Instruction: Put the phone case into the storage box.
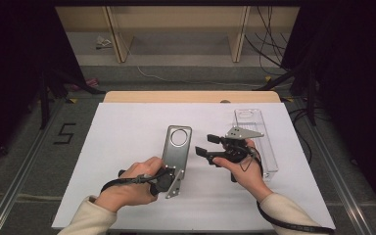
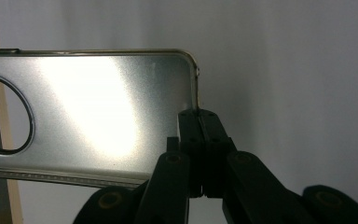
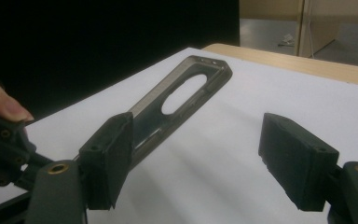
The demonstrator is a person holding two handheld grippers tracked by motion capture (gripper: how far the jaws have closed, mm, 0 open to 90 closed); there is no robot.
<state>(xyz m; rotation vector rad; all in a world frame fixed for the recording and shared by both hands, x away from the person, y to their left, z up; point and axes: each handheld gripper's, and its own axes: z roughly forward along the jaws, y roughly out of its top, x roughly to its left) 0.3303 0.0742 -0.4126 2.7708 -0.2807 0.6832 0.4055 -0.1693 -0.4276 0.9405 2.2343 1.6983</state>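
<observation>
A silvery metal plate with a round hole near its far end lies lengthwise on the white sheet. My left gripper is shut on the plate's near end. In the left gripper view the black jaws pinch the thin rim of the plate at a rounded corner. My right gripper hovers just right of the plate, pointing left, jaws wide open with nothing between them. In the right gripper view the plate runs away behind the left pad, and the open gripper frames bare sheet.
A clear plastic case lies on the sheet at the right, partly under my right hand. The wooden table edge shows beyond the sheet. The left hand's fingers appear at the left of the right gripper view.
</observation>
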